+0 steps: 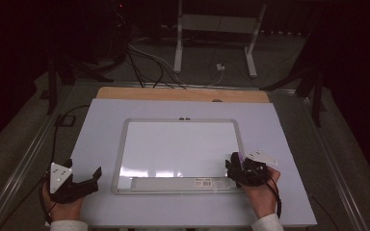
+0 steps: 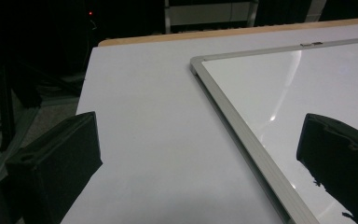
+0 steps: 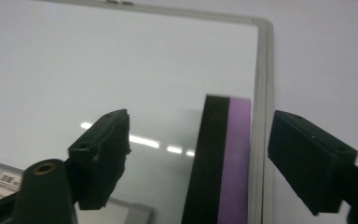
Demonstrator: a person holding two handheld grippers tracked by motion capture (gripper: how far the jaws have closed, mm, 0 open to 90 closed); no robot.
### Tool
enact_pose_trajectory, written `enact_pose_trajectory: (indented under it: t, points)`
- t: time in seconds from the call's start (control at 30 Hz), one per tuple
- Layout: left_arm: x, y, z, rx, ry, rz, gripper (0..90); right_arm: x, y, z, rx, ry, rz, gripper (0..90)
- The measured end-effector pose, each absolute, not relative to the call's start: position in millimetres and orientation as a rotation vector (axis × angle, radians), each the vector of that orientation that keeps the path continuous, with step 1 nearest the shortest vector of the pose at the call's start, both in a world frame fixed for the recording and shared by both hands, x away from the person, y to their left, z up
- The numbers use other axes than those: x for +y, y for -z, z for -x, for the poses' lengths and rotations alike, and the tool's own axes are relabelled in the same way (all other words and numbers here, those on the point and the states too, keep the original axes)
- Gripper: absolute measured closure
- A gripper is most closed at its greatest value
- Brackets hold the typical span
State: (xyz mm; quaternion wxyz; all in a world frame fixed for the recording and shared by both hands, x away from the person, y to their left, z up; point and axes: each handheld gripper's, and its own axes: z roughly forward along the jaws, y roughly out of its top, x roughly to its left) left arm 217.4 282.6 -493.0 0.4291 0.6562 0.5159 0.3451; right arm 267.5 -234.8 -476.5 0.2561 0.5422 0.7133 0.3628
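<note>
So the eraser (image 3: 223, 163) is the thing here: a slim block, black felt down one side and a purple foam-looking backing on the other, standing on edge between my right fingers (image 3: 103, 154). It sits at about 4 o'clock on the whiteboard (image 1: 180, 144), right along the inside of the frame's right rail. In the right gripper view my jaws stand wide on both sides of it with visible gaps, so I'd say open around it, not pinching yet. Right gripper (image 1: 241, 169) hangs over that corner of the board.

My guess at the step: I'm lined up for the pickup, or have just set it down, can't tell which. If it's a grab, the next move is just squeezing on the two flat faces, keeping square so the felt doesn't twist out.

The whiteboard itself is glossy white, throwing back ceiling-light streaks, with a brushed silver frame, rounded corners and a tray strip with a label at 6 o'clock. Looks clean, no marks I can see.

My left gripper (image 1: 72, 183) is parked off at 8 o'clock on the counter (image 1: 101, 120), fingers spread and holding nothing. The counter is a matte pale sheet, with a wood edge showing at 12 o'clock.
</note>
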Motion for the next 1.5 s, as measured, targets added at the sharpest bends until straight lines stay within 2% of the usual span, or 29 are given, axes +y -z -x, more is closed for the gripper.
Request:
enact_pose_trajectory:
  t: [0.6, 1.5]
  points:
    - [283.4, 493.4, -217.5, 1.297, -0.862, -1.635, 0.4, -265.8, 446.3, -259.5, 1.842, -1.150, -1.330, 1.8]
    - [285.3, 489.7, -214.0, 1.282, -0.864, -1.592, 0.4, -296.1, 455.3, -242.5, 1.777, -1.217, -1.206, 0.0]
